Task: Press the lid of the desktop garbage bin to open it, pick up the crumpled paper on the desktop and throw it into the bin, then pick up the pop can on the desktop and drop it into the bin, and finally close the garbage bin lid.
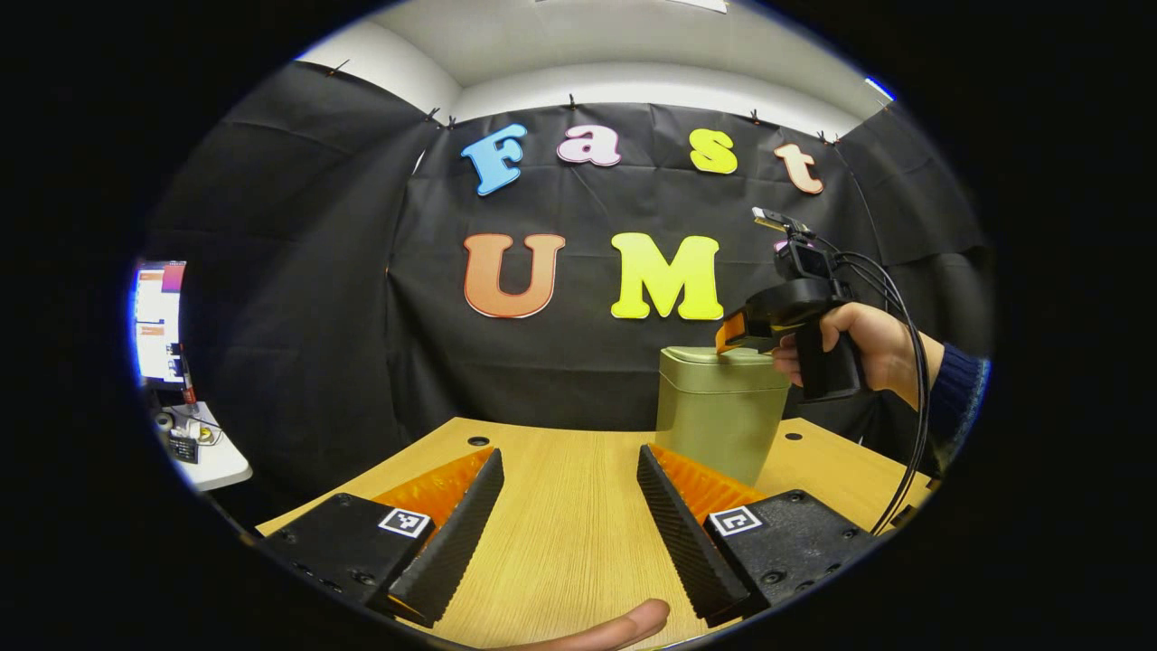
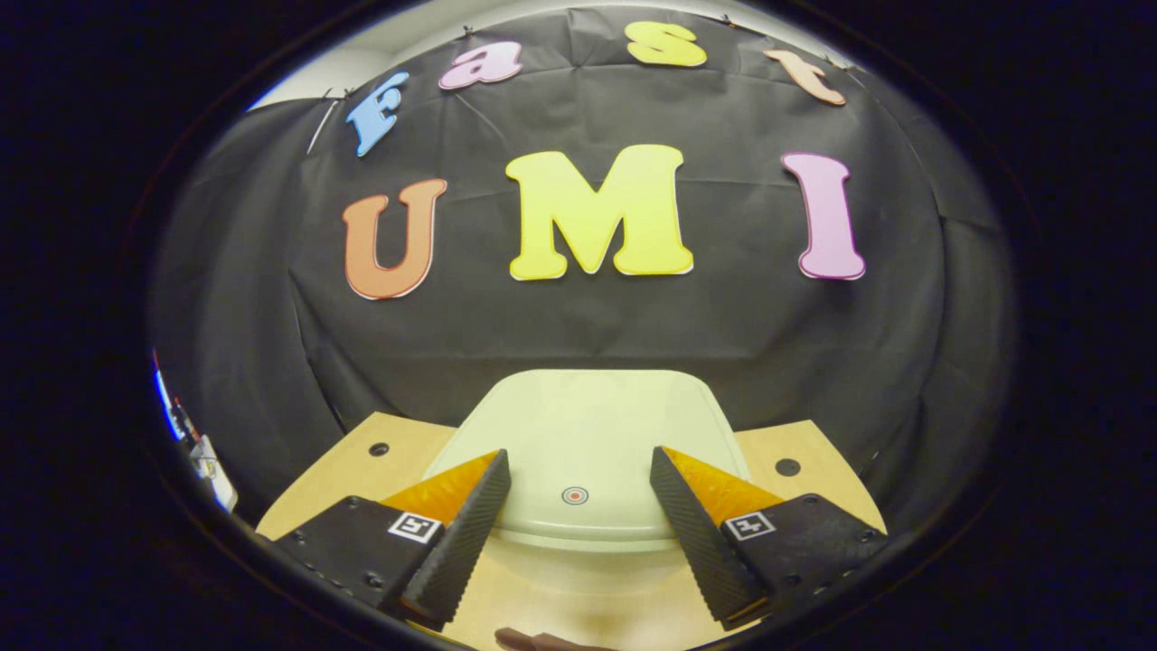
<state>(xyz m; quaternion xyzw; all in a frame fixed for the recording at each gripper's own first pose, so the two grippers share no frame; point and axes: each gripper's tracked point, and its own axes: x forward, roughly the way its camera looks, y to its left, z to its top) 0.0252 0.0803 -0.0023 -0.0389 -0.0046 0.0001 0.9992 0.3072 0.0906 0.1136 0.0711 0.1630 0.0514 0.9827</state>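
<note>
Your bin (image 1: 719, 411) is pale green, boxy, its smooth lid (image 2: 587, 452) down with a small round mark. Your right gripper (image 2: 578, 493) hangs over that lid, fingers apart. Your left gripper (image 1: 569, 484) has fingers apart above the table (image 1: 560, 533).

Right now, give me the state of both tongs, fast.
Left tongs: open, holding nothing, over the bare table.
Right tongs: open, holding nothing, poised over the closed bin lid.

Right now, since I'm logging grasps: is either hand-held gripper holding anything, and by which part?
Nothing is held. The left hand-held gripper is open over the table; the right hand-held gripper is open above the bin lid.
</note>
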